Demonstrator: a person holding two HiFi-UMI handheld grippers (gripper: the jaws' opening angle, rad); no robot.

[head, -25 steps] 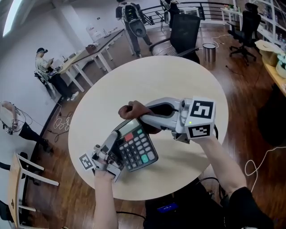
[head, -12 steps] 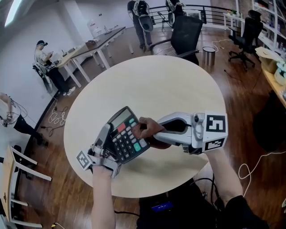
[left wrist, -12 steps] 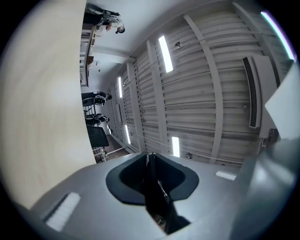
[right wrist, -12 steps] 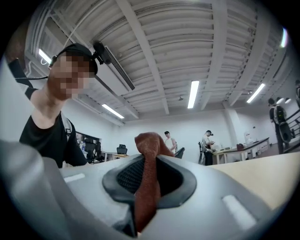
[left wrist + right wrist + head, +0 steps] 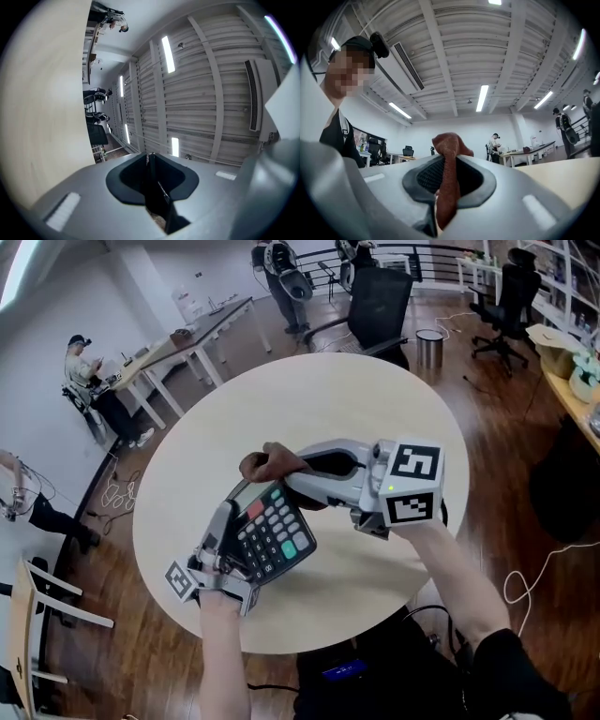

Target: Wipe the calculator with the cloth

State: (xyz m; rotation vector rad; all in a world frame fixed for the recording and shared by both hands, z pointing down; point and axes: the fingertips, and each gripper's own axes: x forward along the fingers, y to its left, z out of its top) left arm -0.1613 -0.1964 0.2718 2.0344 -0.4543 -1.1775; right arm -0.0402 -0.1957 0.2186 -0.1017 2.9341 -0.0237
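The calculator (image 5: 272, 532) is held off the counter (image 5: 375, 399), above its front left part, and is tilted so that the keys face upward. The left tongs (image 5: 223, 538) are closed on its left edge; in the left gripper view only a thin dark edge is seen pinched between the jaws. The right tongs (image 5: 287, 478) are closed on the cloth (image 5: 265, 465), a reddish-brown bunch which appears to touch the display end of the calculator. The calculator is judged to be light, stiff and of smooth plastic, so it may slip or turn under wiping pressure. A hold on the bare side edge, away from keys and display, seems proper. The cloth is soft and limp, and is best taken as a bunch.
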